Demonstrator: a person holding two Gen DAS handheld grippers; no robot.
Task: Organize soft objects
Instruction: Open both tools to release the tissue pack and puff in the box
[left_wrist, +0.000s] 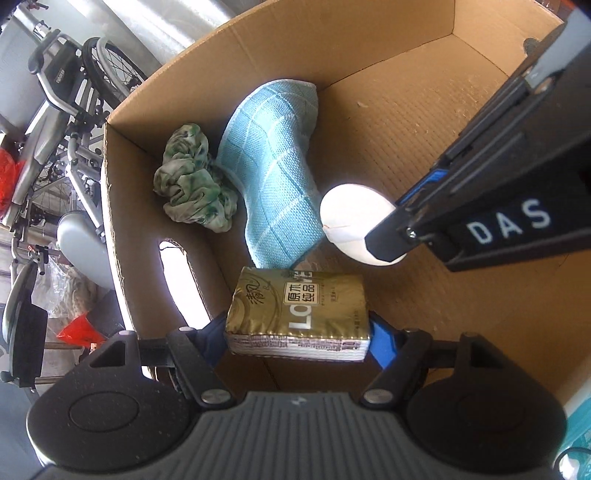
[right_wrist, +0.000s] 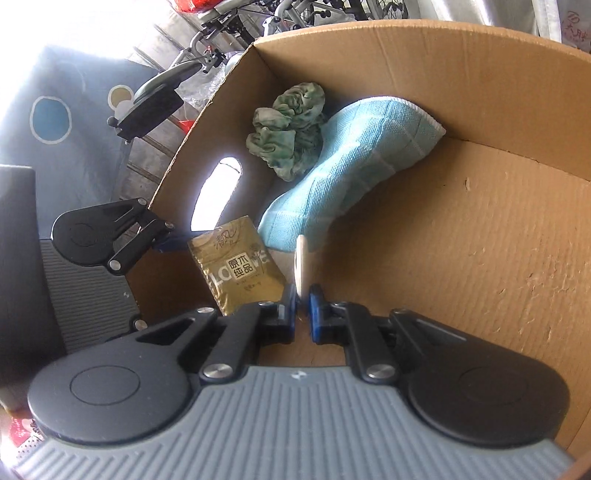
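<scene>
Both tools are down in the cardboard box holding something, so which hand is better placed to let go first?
Probably the left. Its tool holds the gold tissue pack low by the box wall, clear of the blue towel. The right tool pinches a thin white disc on edge, right against the towel.

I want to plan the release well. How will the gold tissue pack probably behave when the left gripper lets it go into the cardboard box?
The gold tissue pack looks soft: its plastic wrap creases where the left gripper holds it, so it likely squashes rather than breaks. Its flat, blocky shape suggests it will not roll. The glossy film may slide on the cardboard box floor.
</scene>
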